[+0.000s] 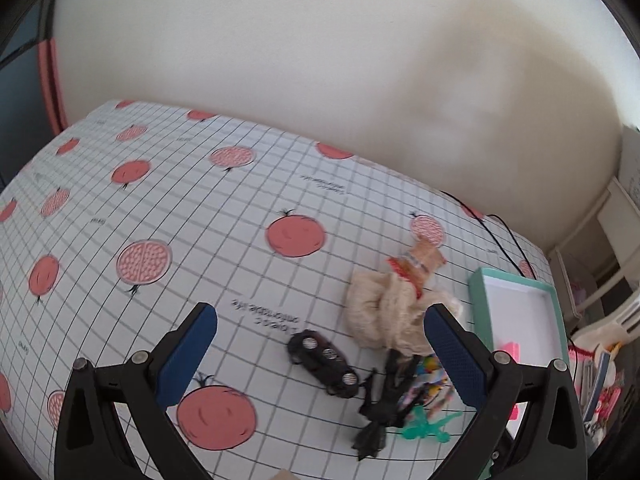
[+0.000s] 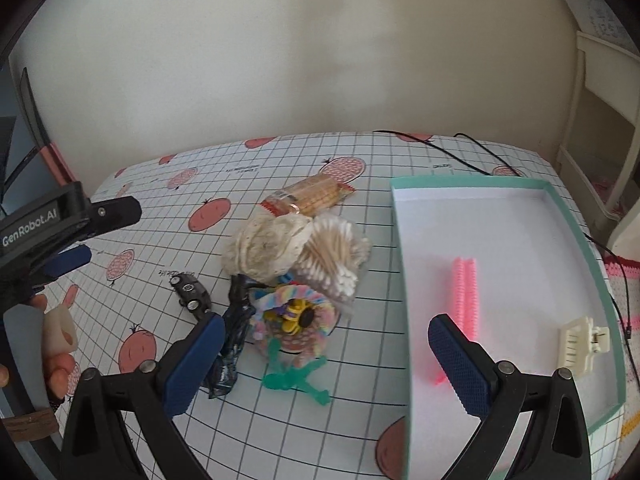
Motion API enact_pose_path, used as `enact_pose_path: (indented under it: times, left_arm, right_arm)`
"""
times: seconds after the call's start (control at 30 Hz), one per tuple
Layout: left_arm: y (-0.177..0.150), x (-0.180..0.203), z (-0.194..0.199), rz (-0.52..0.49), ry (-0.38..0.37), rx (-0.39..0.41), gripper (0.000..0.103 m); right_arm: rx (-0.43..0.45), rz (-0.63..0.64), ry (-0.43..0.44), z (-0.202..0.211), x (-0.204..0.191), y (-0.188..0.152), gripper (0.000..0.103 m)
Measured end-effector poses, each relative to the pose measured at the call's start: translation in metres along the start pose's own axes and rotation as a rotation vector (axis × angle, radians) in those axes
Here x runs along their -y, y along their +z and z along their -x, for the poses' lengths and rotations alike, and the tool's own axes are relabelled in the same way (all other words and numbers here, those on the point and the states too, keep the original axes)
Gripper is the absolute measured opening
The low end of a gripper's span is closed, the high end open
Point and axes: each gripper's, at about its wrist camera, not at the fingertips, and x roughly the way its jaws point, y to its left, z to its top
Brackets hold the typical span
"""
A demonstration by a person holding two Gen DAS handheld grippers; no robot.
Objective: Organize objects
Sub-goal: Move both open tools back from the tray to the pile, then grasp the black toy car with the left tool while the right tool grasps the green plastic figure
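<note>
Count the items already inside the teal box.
2. A pink comb-like piece lies near the middle of the teal box; a cream hair clip sits by its right wall. The right claw's finger may hide more.

Both grippers are black plastic frames with silver screws at the joints and textured dark-blue finger pads (image 2: 460, 364). The left gripper (image 2: 86, 232) carries white "GenRobot.AI" lettering.

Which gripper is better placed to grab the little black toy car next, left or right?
Probably the left gripper: its open jaws frame the toy car directly ahead. The right gripper points toward the teal box, car off-side.
</note>
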Motion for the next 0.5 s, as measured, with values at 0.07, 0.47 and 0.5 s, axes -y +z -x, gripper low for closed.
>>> enact_pose_path:
  times: [0.07, 0.47, 0.5]
  left_arm:
    - [-0.003, -0.010, -0.005, 0.019, 0.001, -0.019, 0.103]
    - [-0.020, 0.000, -0.045, -0.004, 0.001, -0.137, 0.103]
    - [-0.022, 0.001, -0.048, -0.008, 0.005, -0.145, 0.103]
  right_arm:
    - [-0.021, 0.016, 0.000, -0.007, -0.008, -0.002, 0.100]
    - [-0.157, -0.003, -0.019, -0.040, -0.004, -0.014, 0.084]
    - [-0.166, -0.009, -0.016, -0.042, -0.003, -0.015, 0.083]
